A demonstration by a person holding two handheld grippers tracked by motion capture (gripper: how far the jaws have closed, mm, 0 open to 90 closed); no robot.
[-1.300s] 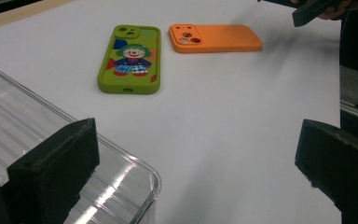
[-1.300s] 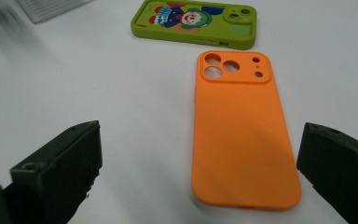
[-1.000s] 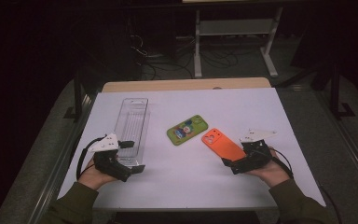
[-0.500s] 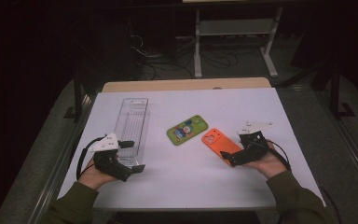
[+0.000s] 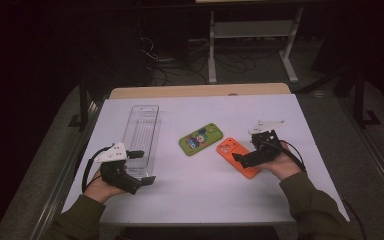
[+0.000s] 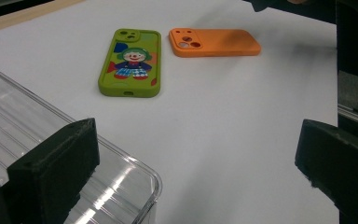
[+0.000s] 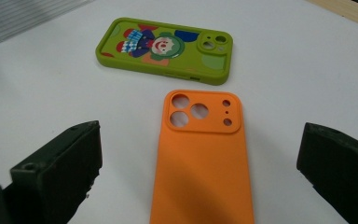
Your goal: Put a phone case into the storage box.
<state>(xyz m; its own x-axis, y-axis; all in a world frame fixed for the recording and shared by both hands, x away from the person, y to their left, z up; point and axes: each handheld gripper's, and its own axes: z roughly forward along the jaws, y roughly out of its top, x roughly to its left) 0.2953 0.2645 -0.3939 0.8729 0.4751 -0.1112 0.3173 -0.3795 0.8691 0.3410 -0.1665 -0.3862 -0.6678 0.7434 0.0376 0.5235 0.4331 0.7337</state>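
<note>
At the left of the table (image 5: 195, 200), the left tool (image 5: 141, 167) rests at the near end of the clear tray (image 5: 141, 131), its jaws spread wide with nothing between them; in the left gripper view one jaw sits over the tray's rounded corner and the other hangs over bare table. A risk here is that a careless nudge of that hand could knock the light tray askew, since the tool lies right against its end. Toward the middle lies the green phone case (image 5: 200, 139), printed with a clown, flat and face-up, just beside the orange phone case (image 5: 238, 157) but not touching it. At the right, the right tool (image 5: 245, 157) is at the near end of the orange case, its jaws also wide and empty; the right gripper view shows the case running lengthwise up the gap between them, camera holes at the far end, roughly centred with bare table on either side. The case looks thin and lies flat on a smooth surface, so my main worry is that the jaws close above its edges and slide over the top, or that one jaw touches first and pushes the case sideways or spins it into the green one. Coming in too steeply could also jam the jaw tips into the table. I judge that the tool needs to get lower and stay square to the long sides before closing.
</note>
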